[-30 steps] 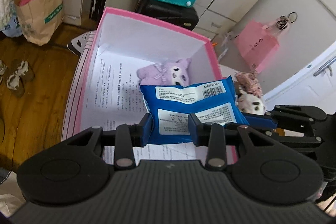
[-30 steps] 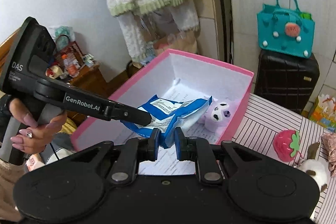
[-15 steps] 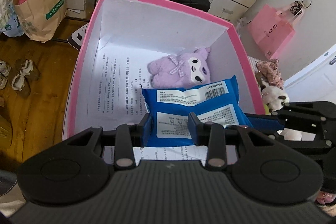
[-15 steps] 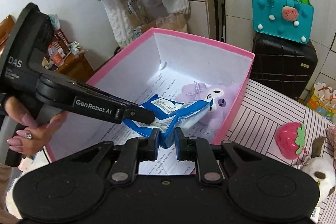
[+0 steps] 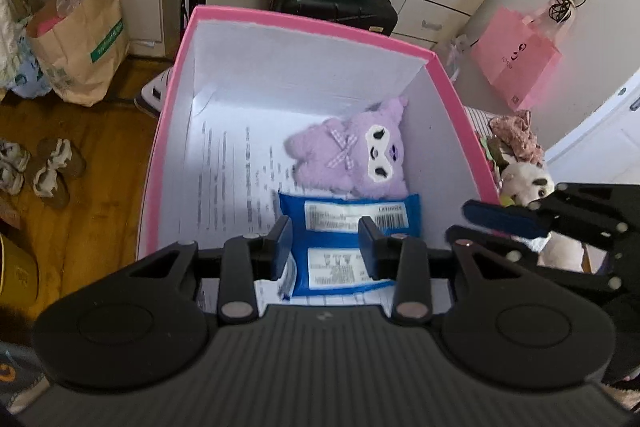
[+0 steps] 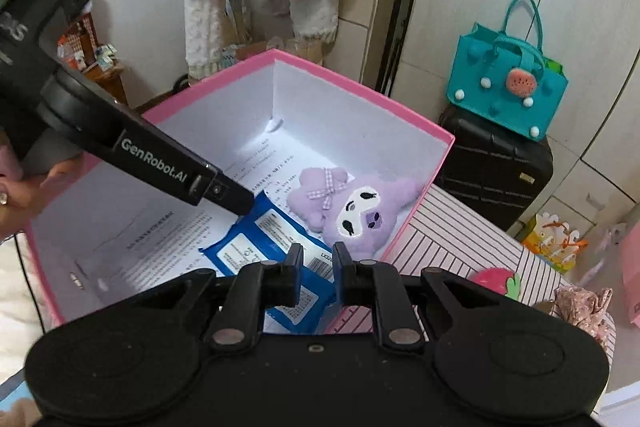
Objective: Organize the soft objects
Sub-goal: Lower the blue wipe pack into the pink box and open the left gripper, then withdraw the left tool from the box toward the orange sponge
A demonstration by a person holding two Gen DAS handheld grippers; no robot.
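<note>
A: Where's the blue pack [image 5: 347,243] rn?

B: Low inside the pink box [image 5: 304,18], just beside the purple plush [image 5: 352,151]. Pinched by both: left gripper [image 5: 325,247] on the near edge, right gripper [image 6: 316,269] narrow on a corner.

A: Long axis?

B: Running away from the left gripper toward the plush, barcode end furthest. Prob just needs letting go.

Striped table [image 6: 472,247]: pink box [image 6: 360,89], strawberry plush [image 6: 496,277], panda plush [image 5: 528,183].
</note>
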